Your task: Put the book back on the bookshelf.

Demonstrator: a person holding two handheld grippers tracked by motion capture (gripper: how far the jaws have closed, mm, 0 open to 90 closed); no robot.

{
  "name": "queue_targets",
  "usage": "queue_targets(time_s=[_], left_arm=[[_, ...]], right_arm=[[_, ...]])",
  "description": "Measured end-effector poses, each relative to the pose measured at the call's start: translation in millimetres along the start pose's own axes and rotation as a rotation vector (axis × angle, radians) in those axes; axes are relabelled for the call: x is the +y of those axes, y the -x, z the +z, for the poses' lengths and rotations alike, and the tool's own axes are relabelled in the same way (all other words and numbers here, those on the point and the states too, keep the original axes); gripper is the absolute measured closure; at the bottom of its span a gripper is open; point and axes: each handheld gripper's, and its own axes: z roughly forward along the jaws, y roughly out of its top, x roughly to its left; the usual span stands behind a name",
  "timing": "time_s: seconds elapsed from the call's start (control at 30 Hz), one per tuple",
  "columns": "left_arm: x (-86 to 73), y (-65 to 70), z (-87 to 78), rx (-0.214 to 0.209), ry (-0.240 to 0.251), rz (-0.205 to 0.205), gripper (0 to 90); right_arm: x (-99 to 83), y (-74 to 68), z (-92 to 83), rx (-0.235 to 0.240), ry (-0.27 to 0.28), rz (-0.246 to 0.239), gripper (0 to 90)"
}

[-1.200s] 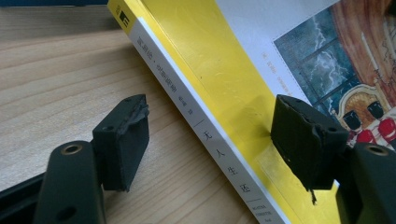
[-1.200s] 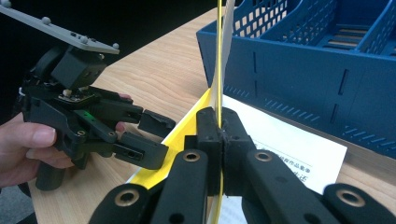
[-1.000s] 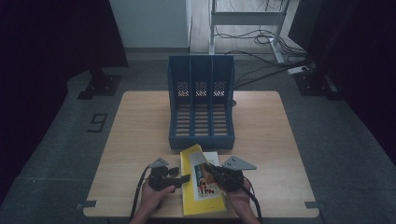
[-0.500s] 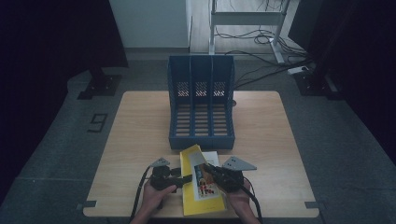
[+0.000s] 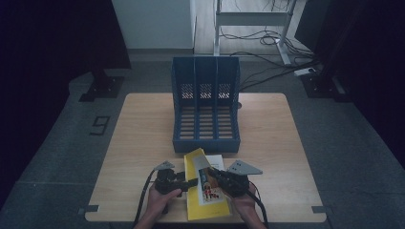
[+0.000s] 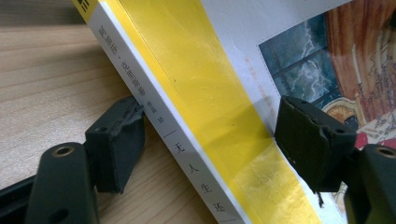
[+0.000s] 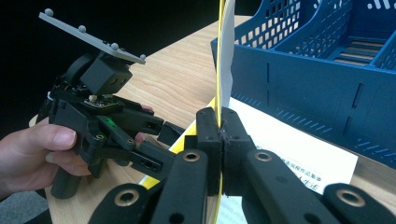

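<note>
The yellow paperback book [image 5: 204, 191] lies at the table's near edge, in front of the blue file rack [image 5: 206, 107], its front cover lifted; that thin cover looks floppy and tearable, so the stiff spine is the safer hold. The right gripper [image 7: 219, 126] pinches the upright cover, low and level. The left gripper [image 6: 210, 140] has just been opening, jaws straddling the spine without pressing.

The yellow book [image 6: 219, 116] runs off the top and bottom edges in the left gripper view, so its spine text is cut mid-line. Its cover picture is cropped at right. In the high view, both forearms leave at the bottom edge, and the cover print is too small to read (same w/ the white sheet [image 5: 217, 161] under it, mostly covered, near the tabletop's front edge). The blue file rack [image 7: 327, 70] is cut off top and right in the right gripper view.
</note>
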Motion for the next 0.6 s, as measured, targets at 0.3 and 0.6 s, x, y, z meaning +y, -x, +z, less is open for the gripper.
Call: queue_targets(time_s=[0.3,0.6], left_arm=[[0.4,-0.4,-1.0,-0.004,0.011,-0.042,27.7],[0.4,-1.3,-1.1,-0.017,0.006,-0.056,30.0]], right_arm=[[-0.3,0.8,-0.8,0.008,0.008,-0.002,87.9],[-0.9,1.3,-1.1,0.015,0.008,-0.007,87.9]])
